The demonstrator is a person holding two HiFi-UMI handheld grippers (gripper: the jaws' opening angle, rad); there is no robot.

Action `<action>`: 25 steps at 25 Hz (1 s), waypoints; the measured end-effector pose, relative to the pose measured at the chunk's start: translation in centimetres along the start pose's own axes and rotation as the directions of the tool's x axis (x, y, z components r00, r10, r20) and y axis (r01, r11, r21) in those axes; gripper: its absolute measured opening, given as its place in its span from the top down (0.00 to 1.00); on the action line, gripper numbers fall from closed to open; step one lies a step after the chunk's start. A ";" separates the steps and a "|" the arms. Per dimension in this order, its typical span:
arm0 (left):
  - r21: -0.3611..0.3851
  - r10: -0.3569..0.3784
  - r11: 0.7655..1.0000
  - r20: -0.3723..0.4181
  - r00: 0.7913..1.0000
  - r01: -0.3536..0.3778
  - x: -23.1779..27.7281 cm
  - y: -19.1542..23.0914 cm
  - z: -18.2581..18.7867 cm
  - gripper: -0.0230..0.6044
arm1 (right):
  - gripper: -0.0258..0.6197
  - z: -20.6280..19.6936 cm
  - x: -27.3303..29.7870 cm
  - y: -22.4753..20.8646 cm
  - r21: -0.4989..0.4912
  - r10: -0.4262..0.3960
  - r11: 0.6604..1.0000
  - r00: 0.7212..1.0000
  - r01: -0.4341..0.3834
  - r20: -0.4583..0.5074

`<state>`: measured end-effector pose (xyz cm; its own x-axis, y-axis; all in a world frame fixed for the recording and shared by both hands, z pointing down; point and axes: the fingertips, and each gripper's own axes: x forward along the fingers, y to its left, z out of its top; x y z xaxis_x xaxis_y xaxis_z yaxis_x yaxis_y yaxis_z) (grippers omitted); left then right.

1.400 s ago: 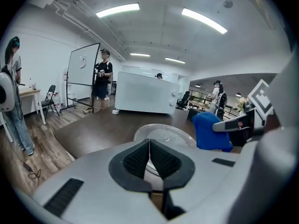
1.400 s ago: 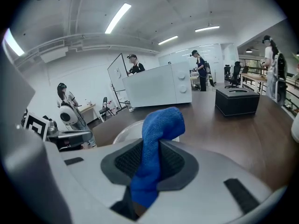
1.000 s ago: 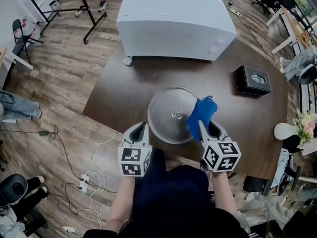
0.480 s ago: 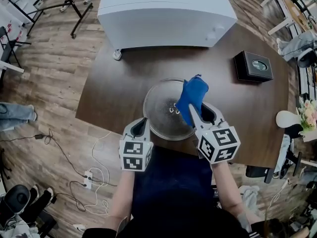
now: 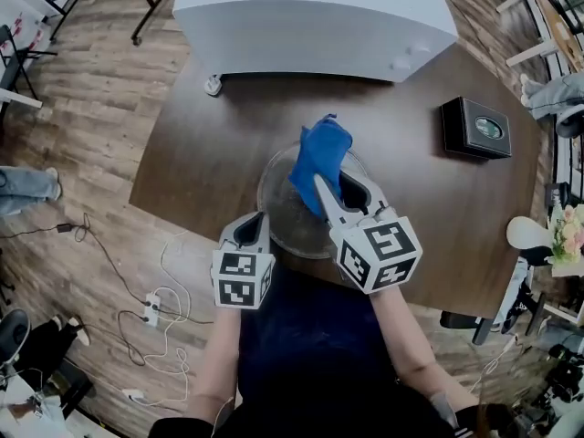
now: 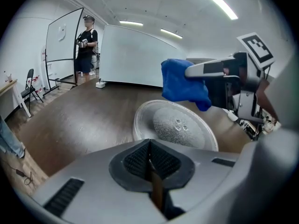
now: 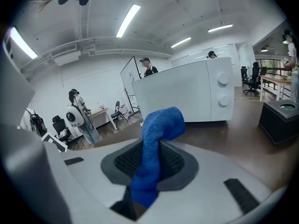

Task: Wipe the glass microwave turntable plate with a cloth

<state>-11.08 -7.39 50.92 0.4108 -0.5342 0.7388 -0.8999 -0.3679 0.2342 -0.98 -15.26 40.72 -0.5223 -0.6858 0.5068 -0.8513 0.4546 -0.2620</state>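
Note:
The round glass turntable plate (image 5: 287, 210) (image 6: 175, 125) lies flat on the dark round table (image 5: 201, 153), in front of me. My right gripper (image 5: 324, 188) (image 7: 147, 164) is shut on a blue cloth (image 5: 319, 156) (image 7: 156, 139). From the left gripper view, the cloth (image 6: 183, 81) hangs a little above the plate's far side. My left gripper (image 5: 252, 222) (image 6: 150, 160) is shut with nothing in it. It sits just short of the plate's near left rim.
A white microwave (image 5: 310, 12) (image 7: 187, 97) stands at the table's far edge. A black box (image 5: 479, 128) (image 7: 280, 113) lies at the right. A white vase (image 5: 527, 234) sits at the table's right rim. Cables (image 5: 164, 281) run across the floor on the left. A person (image 6: 86, 41) stands far off.
My right gripper has carried the blue cloth leftward and forward, from the plate's right rim to over its middle. The left gripper has stayed by the near left rim.

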 end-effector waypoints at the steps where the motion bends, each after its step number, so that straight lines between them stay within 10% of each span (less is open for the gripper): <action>1: 0.002 0.001 1.000 -0.004 1.000 -0.001 0.1 0.1 0.0 0.96 | 0.84 0.2 0.6 0.3 0.001 0.015 1.000 1.000 -0.015 0.006; 18: -0.058 0.024 0.998 -0.036 0.999 -0.026 1.1 1.0 0.0 0.96 | 0.84 -3.9 7.3 3.9 0.073 0.222 0.974 0.966 -0.213 -0.137; 25: -0.006 0.071 0.997 -0.043 0.997 -0.072 1.1 1.1 -0.1 0.96 | 0.84 -7.4 9.9 4.6 -0.046 0.201 0.974 0.943 -0.220 -0.265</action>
<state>-11.58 -8.29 52.10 0.3389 -0.5261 0.7800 -0.9279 -0.3240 0.1846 -9.66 -15.74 50.64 -0.6499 -0.4050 0.6431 -0.7121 0.6201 -0.3292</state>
